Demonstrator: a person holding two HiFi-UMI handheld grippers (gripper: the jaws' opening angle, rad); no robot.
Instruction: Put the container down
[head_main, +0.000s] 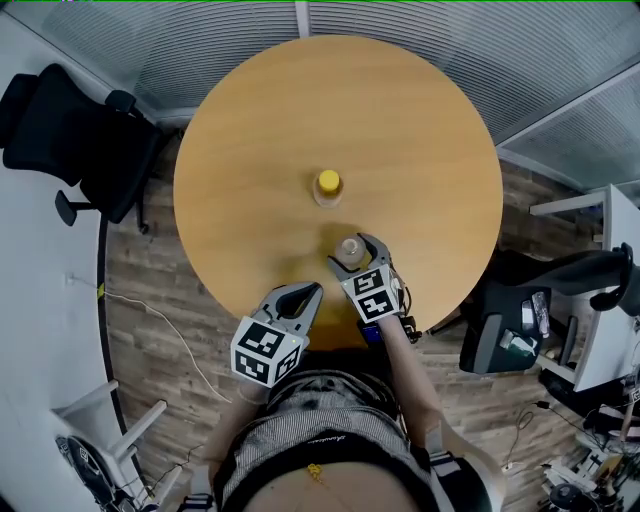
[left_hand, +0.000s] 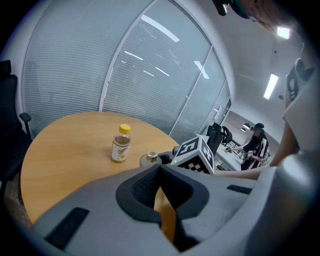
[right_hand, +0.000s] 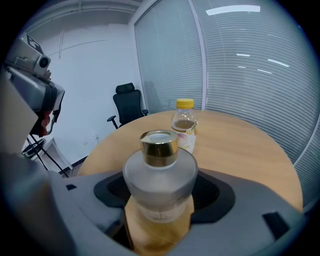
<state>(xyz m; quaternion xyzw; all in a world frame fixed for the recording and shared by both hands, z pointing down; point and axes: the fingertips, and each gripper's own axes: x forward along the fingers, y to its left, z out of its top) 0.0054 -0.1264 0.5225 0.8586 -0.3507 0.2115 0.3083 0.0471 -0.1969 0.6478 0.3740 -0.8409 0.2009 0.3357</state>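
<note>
The round wooden desk (head_main: 400, 120) carries the work. The right claw (head_main: 354, 252) is clamped on the container (right_hand: 160, 185), its dark pads pressing both sides of the body, toward 6 o'clock from the desk's centre and near the person's edge. The left claw (head_main: 309, 292) hangs at about 7 o'clock of the container, over the desk's rim, its jaws together with nothing between them.

By my reading this is the placing step itself: the container stands upright in the grip, low over the wood, though I cannot tell whether its base touches yet. The next move probably calls for settling it flat, then spreading the jaws evenly and backing out toward 6 o'clock without nudging it.

The container is a squat frosted-glass jar with rounded shoulders, a short neck and a shiny gold collar. It looks smooth and likely slippery. A yellow-capped bottle (head_main: 328, 187) stands apart at its 12 o'clock.
</note>
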